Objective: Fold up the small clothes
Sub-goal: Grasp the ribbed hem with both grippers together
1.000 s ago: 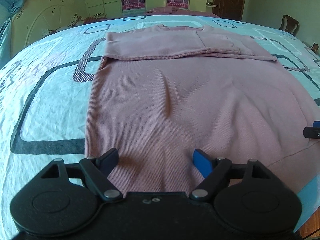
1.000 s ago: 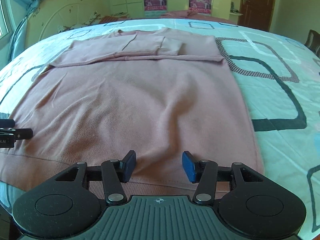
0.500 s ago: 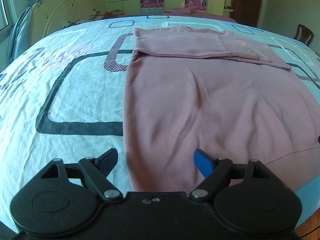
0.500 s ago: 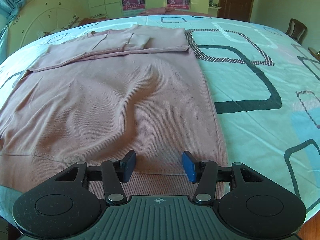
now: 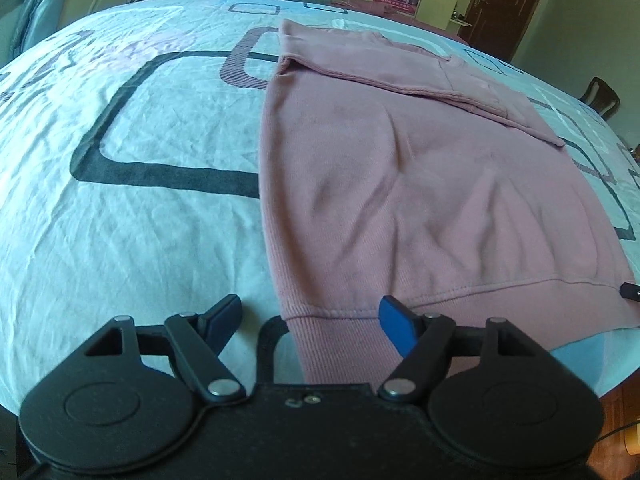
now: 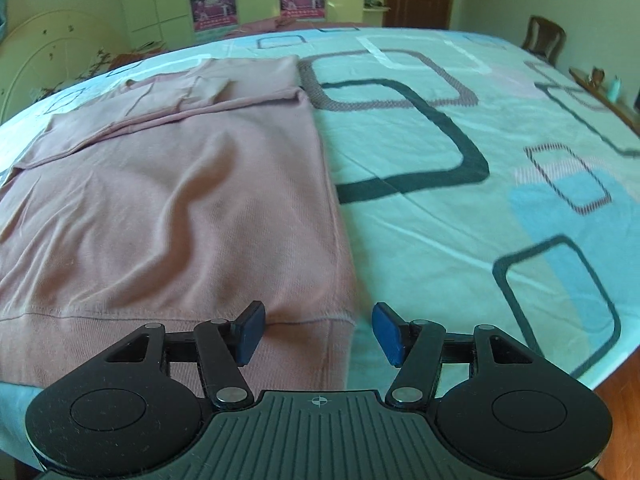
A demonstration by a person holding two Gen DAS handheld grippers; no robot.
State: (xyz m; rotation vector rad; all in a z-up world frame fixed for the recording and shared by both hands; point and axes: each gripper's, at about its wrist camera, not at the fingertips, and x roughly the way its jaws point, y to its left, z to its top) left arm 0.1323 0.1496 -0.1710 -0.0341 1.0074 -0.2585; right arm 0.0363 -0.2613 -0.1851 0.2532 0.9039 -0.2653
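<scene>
Bedsheet (image 5: 132,216) of pale blue cotton printed with dark rounded rectangles covers the bed, and a dusty-pink ribbed knit sweater (image 5: 400,184) lies flat on it, sleeves folded across the far, upper part of the body.

On the left side, the left claw (image 5: 310,316) hangs over the sweater's near left hem corner. Its jaws have just been closing a little but stand apart: the left pad sits above bare sheet, the blue right pad above the ribbed hem, so the corner lies between them without either pad pressing on it. At the far right edge of this view a small black tip (image 5: 631,291) pokes in beside the hem.

On the right side, the right claw (image 6: 318,330) sits over the sweater's (image 6: 180,216) near right hem corner. Its jaws have just been opening and stand apart, the left pad over the pink hem, the right pad over the sheet (image 6: 460,216), with the corner between them, ungripped.
</scene>
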